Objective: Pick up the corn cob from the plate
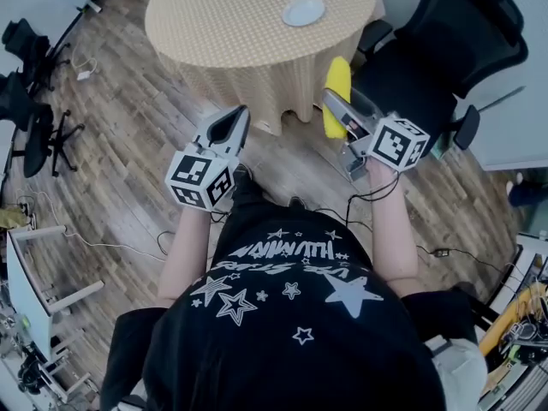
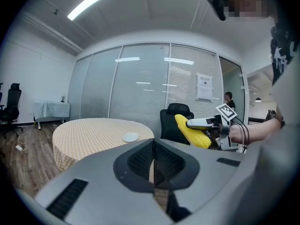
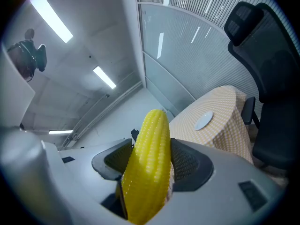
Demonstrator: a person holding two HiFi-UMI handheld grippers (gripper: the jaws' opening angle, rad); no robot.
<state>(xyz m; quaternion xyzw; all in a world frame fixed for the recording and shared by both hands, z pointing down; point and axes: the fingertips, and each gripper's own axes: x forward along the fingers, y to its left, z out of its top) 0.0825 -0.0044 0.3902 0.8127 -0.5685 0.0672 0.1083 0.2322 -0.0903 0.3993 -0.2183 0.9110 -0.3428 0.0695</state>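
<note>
**Holding the corn cob clear of the table**

Short of the table's near edge, the left gripper (image 1: pixel 235 120) hangs over the floor. Its jaws are pressed together on nothing, and its own view shows the ribbed pads meeting with no gap. The table (image 1: pixel 214 32) is round and covered with a checked cloth. The white plate (image 1: pixel 303 11) sits on the table's far right part with nothing on it. Just off the table's near right edge, the corn cob (image 1: pixel 338 88) is up in the air in the right gripper (image 1: pixel 336 105), whose jaws are closed on its flanks. A black office chair (image 1: pixel 454 50) stands to the right of the table.

The cob looks smooth, glossy and stiff, and probably light. Because it is round and tapered, it could roll or swing between flat pads. The safest hold is likely across the thick middle, square to its length.

The right gripper view alone shows the grip itself: a pad on each side of the cob's lower half, with the tapered tip standing out past the jaws. The left gripper view shows the cob from the side, at nearly full length and slanting up out of the jaws. Only the head view shows where the cob hangs against the table's edge.
</note>
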